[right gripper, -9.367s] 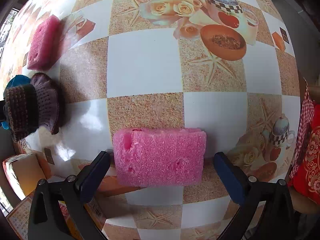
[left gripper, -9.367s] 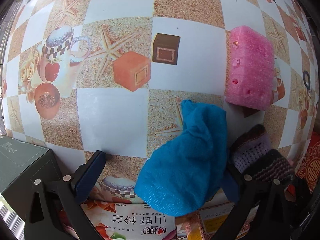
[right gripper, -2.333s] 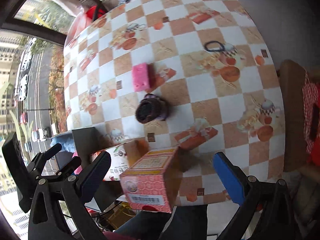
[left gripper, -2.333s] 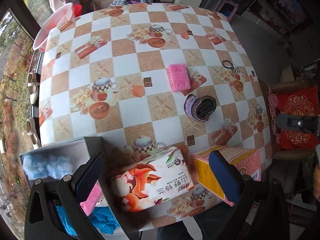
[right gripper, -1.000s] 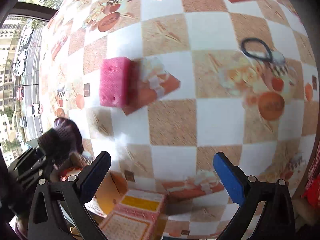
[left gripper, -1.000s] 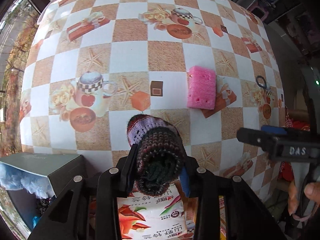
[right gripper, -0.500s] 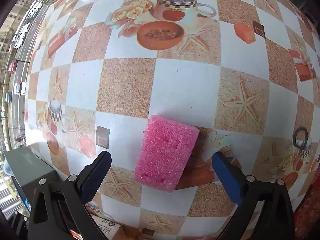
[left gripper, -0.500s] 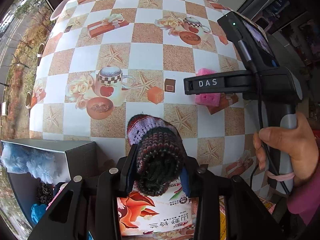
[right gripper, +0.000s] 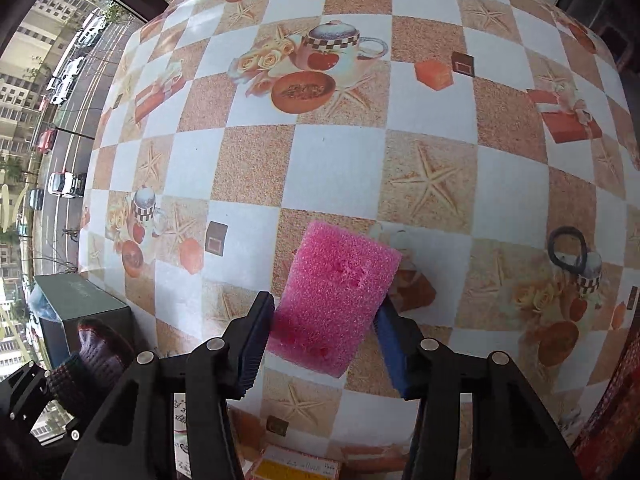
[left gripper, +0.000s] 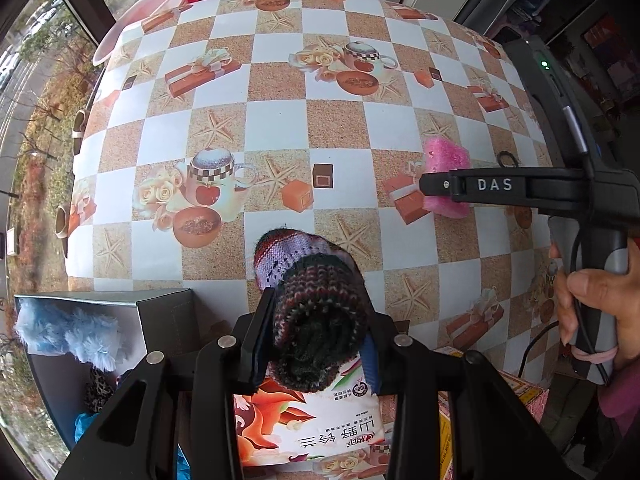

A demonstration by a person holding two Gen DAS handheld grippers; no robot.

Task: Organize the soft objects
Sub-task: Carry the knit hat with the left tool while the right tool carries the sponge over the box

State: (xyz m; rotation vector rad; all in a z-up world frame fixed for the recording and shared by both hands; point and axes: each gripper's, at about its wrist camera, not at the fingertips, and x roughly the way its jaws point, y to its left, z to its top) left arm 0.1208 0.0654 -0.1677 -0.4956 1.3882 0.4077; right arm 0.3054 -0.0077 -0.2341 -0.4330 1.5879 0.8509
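Left wrist view: left gripper clamped on a dark knitted hat, held above the tabletop's near edge. Open dark box at the near left corner, blue fluffy cloth inside. Tissue pack below the hat.

Right wrist view: right gripper closing around the pink sponge, which lies on the tabletop near its near edge; both pads at the sponge's sides. Black hair tie towards the right edge.

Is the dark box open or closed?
Open. The dark box has no lid on top, and fluffy blue stuff shows inside.
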